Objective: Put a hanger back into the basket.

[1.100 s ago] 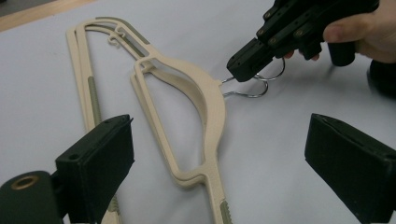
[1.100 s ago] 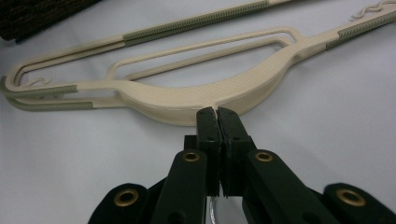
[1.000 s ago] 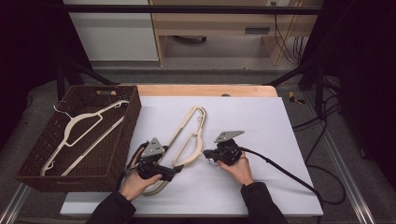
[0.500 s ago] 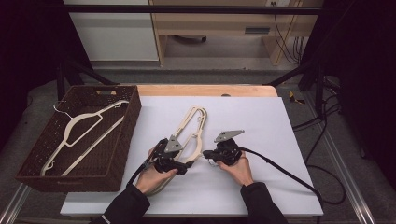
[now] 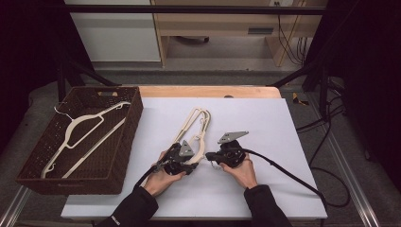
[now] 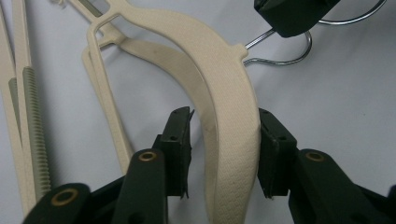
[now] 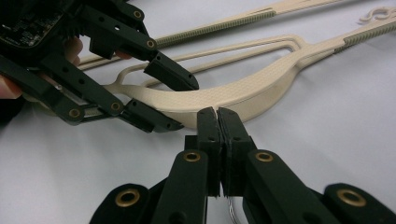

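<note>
1. The cream plastic clothes hanger with a wire hook [image 5: 193, 130] lies near the middle of the white worktop [image 5: 265, 123], stacked on a second one like it.
2. The left gripper [image 6: 224, 154] straddles the top hanger's broad curved shoulder; its jaws have just been closing, one pad touching, the other with a sliver of gap.
3. The right gripper [image 7: 218, 122] is fully closed, and appears to pinch the wire hook.
4. Judged step: securing a two-handed hold. Next, the left jaws must finish clamping before any lift.
5. Count: two hangers on the worktop, two more in the brown wicker basket [image 5: 124, 151] at the left edge.
</note>
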`<state>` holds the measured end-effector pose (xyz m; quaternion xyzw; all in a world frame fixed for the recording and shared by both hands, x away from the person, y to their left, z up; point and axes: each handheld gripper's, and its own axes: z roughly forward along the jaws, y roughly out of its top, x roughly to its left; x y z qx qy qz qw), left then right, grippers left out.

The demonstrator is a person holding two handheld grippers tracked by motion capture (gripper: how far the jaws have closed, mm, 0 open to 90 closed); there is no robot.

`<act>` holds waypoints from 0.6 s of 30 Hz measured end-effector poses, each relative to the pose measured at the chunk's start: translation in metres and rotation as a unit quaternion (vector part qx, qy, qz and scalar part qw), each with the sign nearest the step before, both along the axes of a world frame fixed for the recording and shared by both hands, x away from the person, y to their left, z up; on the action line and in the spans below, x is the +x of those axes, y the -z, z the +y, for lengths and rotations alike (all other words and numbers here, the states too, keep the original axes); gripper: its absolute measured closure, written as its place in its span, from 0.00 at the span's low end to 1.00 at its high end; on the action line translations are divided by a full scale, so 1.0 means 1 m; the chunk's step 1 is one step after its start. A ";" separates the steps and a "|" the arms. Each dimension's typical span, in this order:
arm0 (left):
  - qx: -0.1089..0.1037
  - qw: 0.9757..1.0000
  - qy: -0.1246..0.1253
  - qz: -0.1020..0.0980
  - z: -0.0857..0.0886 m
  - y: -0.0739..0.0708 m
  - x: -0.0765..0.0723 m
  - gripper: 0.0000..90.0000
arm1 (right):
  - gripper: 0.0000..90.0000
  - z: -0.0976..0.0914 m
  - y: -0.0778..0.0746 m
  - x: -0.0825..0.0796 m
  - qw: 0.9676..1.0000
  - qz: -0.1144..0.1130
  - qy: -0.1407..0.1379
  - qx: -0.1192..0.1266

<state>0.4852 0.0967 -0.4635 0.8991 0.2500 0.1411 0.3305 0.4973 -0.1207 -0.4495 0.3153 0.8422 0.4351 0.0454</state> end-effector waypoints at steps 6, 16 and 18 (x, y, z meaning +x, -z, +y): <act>0.007 1.000 0.009 0.005 -0.001 -0.002 -0.002 0.78 | 0.99 0.000 0.000 0.000 1.000 0.003 0.001 0.000; 0.008 1.000 0.015 0.004 -0.001 -0.006 -0.006 0.81 | 0.93 -0.003 -0.009 -0.008 1.000 -0.026 0.006 0.003; 0.006 1.000 0.014 0.006 0.001 -0.007 -0.006 0.81 | 0.91 -0.008 -0.018 -0.012 0.999 -0.040 0.007 0.016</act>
